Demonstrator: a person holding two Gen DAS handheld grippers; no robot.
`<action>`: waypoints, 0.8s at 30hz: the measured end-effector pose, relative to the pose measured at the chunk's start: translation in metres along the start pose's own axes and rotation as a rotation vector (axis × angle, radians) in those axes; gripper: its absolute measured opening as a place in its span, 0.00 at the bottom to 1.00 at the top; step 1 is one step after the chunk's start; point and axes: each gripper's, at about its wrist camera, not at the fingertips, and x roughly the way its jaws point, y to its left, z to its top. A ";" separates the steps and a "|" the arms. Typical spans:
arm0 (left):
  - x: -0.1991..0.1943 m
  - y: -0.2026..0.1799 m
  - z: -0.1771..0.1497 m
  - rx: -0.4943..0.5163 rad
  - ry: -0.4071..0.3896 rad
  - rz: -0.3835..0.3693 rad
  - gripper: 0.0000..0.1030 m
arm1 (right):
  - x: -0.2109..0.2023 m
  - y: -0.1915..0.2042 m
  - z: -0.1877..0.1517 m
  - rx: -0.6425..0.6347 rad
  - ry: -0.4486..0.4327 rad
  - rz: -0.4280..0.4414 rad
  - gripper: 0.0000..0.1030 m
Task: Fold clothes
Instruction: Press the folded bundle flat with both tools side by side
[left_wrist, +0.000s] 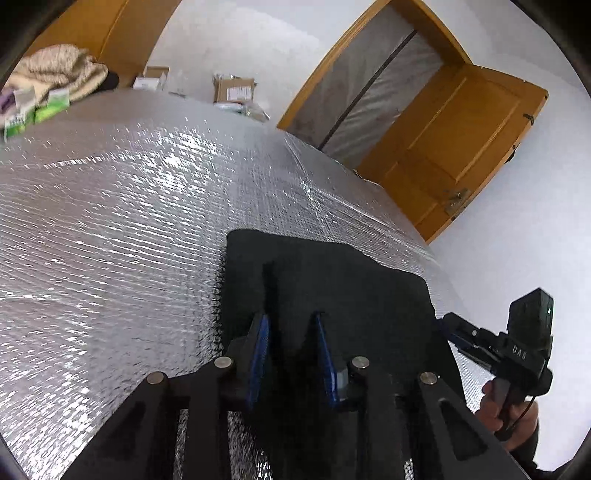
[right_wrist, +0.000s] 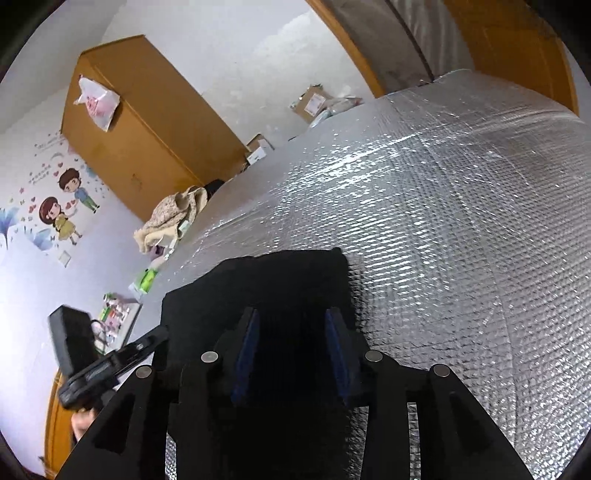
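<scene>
A black garment lies folded on the silver bubble-foil surface, its far edge straight. My left gripper sits over its near part, blue pads narrowly apart with black cloth bunched between them and a crease running up from the left pad. My right gripper meets the garment's right edge, with a hand on its handle. In the right wrist view the garment fills the gap between the right gripper's pads, and the left gripper touches its left edge. The foil stretches far right.
A beige blanket and green packets sit at the surface's far left corner. Cardboard boxes stand by the wall beyond. An open wooden door is at the right and a wooden wardrobe at the left.
</scene>
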 end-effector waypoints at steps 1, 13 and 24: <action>-0.001 -0.003 -0.001 0.018 -0.014 0.007 0.13 | -0.001 -0.002 -0.001 0.004 -0.001 -0.003 0.38; 0.003 0.007 -0.004 -0.016 -0.041 0.086 0.09 | 0.004 -0.012 0.002 0.044 -0.005 0.002 0.38; 0.005 0.012 -0.003 -0.030 -0.038 0.103 0.09 | 0.038 -0.016 0.032 0.092 0.020 -0.008 0.10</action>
